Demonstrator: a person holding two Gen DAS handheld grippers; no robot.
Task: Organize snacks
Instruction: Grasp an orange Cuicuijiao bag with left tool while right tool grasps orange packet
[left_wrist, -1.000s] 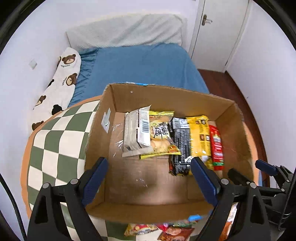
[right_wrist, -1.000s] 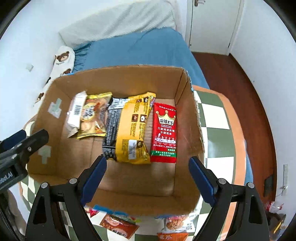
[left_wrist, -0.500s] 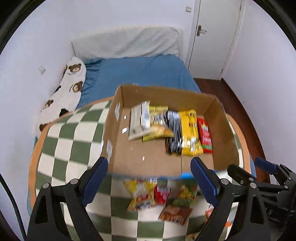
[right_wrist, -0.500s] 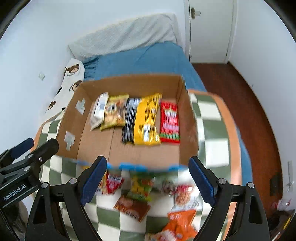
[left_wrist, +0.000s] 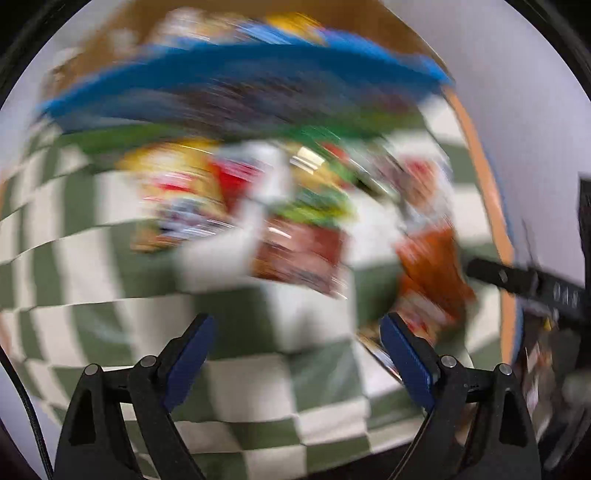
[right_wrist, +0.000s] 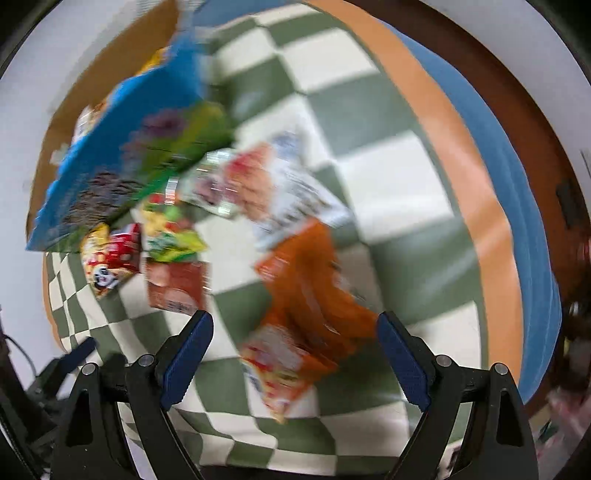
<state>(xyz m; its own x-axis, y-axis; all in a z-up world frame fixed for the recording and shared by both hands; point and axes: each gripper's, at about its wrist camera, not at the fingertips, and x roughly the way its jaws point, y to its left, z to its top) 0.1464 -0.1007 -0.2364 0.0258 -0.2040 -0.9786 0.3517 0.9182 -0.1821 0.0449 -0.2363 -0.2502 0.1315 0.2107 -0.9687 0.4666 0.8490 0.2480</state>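
Note:
Both views are motion-blurred. Several loose snack packets lie on the green-and-white checked table (right_wrist: 388, 177) in front of the cardboard box (right_wrist: 122, 62), whose blue-printed outer wall (right_wrist: 122, 155) faces me. An orange packet (right_wrist: 314, 295) lies just ahead of my right gripper (right_wrist: 295, 354), which is open and empty above the table. A brown-red packet (right_wrist: 177, 284) and a yellow-red packet (right_wrist: 107, 262) lie further left. My left gripper (left_wrist: 297, 354) is open and empty over the checked table (left_wrist: 110, 280), with the brown-red packet (left_wrist: 299, 254) ahead and the orange packet (left_wrist: 432, 273) to its right.
The table's orange rim (right_wrist: 480, 206) curves along the right, with blue bedding (right_wrist: 524, 206) and dark floor beyond. The right gripper's black body (left_wrist: 532, 288) shows at the right edge of the left wrist view. White wall lies behind the box.
Both grippers have pulled back from the box and tipped down toward the loose packets on the table. The box has moved to the top of both views. Both stay open.

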